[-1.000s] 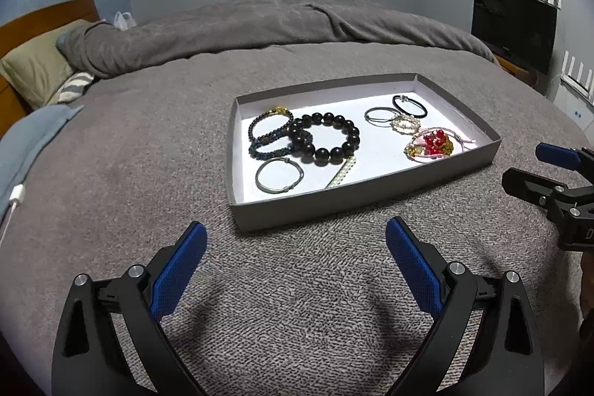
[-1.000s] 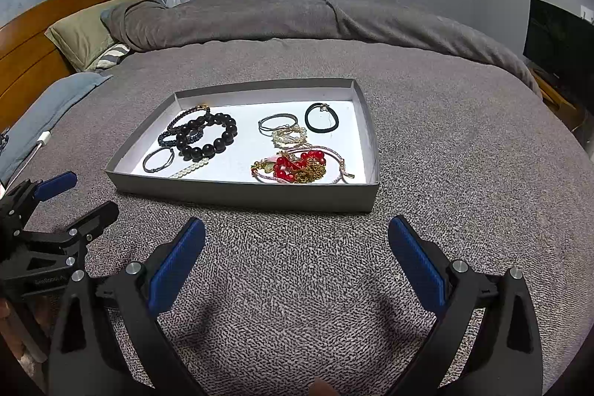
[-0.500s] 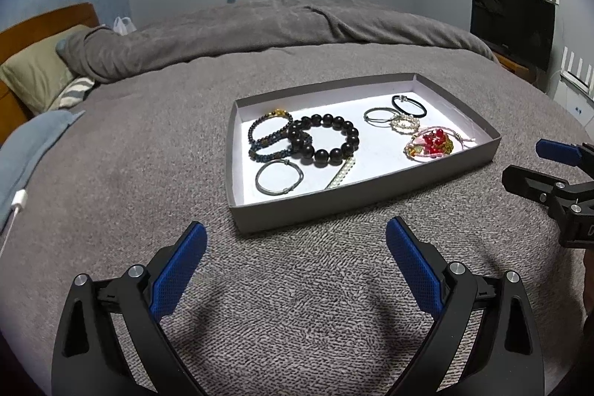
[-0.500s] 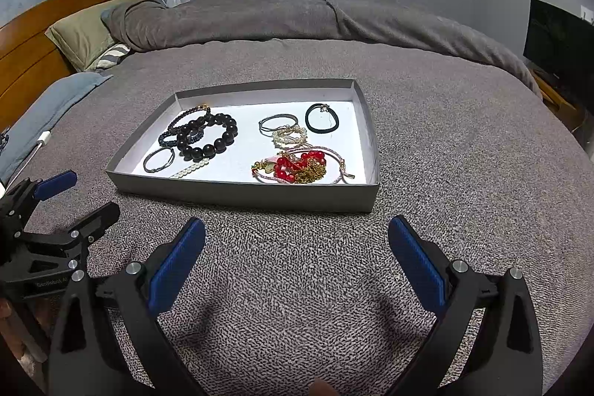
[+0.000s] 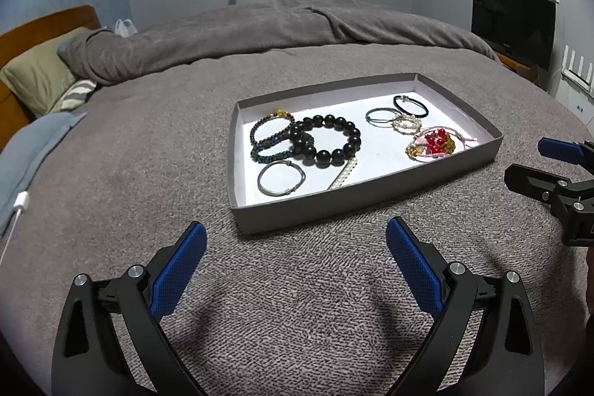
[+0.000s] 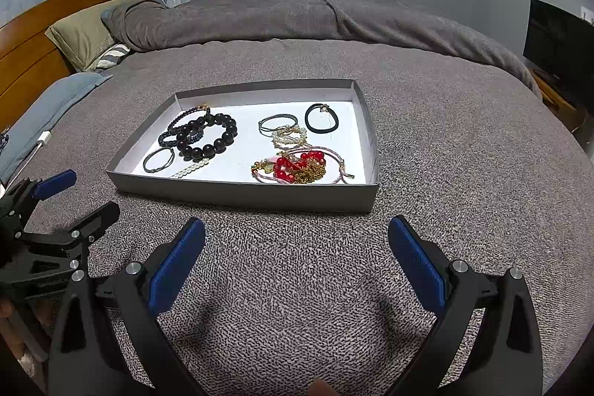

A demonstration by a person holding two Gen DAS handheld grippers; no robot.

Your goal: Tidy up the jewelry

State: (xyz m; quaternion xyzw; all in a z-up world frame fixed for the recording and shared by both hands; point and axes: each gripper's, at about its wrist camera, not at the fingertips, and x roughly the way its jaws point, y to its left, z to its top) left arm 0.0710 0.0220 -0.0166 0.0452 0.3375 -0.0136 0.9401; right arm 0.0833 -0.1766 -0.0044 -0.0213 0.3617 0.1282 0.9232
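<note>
A shallow grey tray (image 5: 371, 190) (image 6: 241, 193) with a white floor lies on the grey bed cover. It holds a large black bead bracelet (image 5: 326, 140) (image 6: 208, 138), dark braided bracelets (image 5: 269, 140), a grey ring bracelet (image 5: 281, 177) (image 6: 159, 159), a pearl strand (image 5: 343, 173), a black hair band (image 5: 410, 105) (image 6: 322, 118) and a red and gold tangle (image 5: 436, 143) (image 6: 297, 167). My left gripper (image 5: 296, 258) (image 6: 65, 195) is open and empty before the tray's near left corner. My right gripper (image 6: 296, 258) (image 5: 534, 162) is open and empty before the tray's near side.
A rumpled grey duvet (image 5: 260, 28) and pillows (image 5: 33, 80) lie at the back by the wooden headboard (image 6: 48, 32). A white charger cable (image 5: 16, 218) lies at the left. A dark TV (image 5: 514, 23) stands at the right.
The left wrist view has shifted slightly, with the tray sitting a little lower in frame. The right gripper and the jewelry have not moved.
</note>
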